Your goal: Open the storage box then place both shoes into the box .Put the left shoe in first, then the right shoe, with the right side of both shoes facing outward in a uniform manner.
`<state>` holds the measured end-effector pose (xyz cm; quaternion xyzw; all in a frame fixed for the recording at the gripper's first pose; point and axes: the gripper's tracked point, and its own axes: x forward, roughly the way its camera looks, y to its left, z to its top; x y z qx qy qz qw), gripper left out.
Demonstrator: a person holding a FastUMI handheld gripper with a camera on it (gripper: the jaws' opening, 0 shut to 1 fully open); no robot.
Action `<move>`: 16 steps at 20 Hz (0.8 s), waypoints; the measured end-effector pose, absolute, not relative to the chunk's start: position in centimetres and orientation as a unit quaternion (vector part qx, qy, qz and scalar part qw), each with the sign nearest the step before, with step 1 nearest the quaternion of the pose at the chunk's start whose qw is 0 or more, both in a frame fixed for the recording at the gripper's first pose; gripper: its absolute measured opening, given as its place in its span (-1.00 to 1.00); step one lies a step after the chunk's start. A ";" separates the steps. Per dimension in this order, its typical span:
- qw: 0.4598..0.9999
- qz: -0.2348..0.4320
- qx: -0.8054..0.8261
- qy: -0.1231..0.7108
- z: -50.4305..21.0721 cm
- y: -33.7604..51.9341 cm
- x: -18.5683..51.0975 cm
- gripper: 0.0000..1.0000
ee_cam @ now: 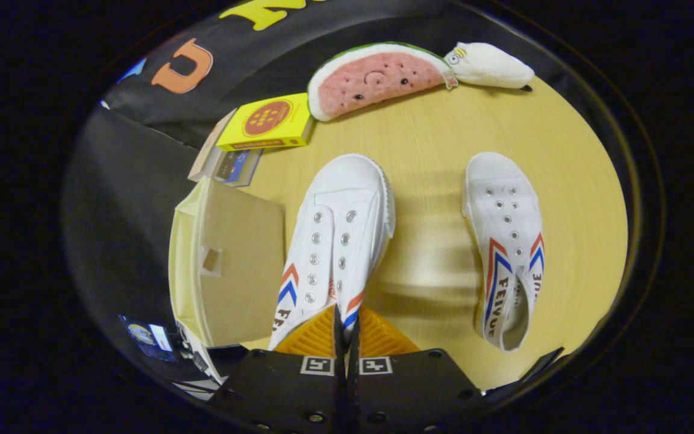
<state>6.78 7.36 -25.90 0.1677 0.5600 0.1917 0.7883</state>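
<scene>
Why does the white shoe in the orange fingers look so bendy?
The held shoe is probably soft canvas pinched thin by the gripper, so it may flop. Its rubber toe likely stays stiff. It seems light, since a thin pinch holds it.

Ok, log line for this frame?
gripper: shut on near shoe | storage box: open, beside it | other shoe: on table, untouched | stage: first shoe gripped, not boxed

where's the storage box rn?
Gripper view: the storage box sits open on the table, beside the shoe the tool has pinched, nearer than the yellow box.
</scene>
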 end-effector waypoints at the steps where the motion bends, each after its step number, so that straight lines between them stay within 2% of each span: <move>1: 0.793 0.194 0.168 0.553 -24.6 8.0 6.5 -1.00; 9: 0.817 0.208 0.145 0.517 -14.0 15.3 4.1 -1.00; 16: 0.813 0.235 0.129 0.517 -12.2 26.2 3.8 -1.00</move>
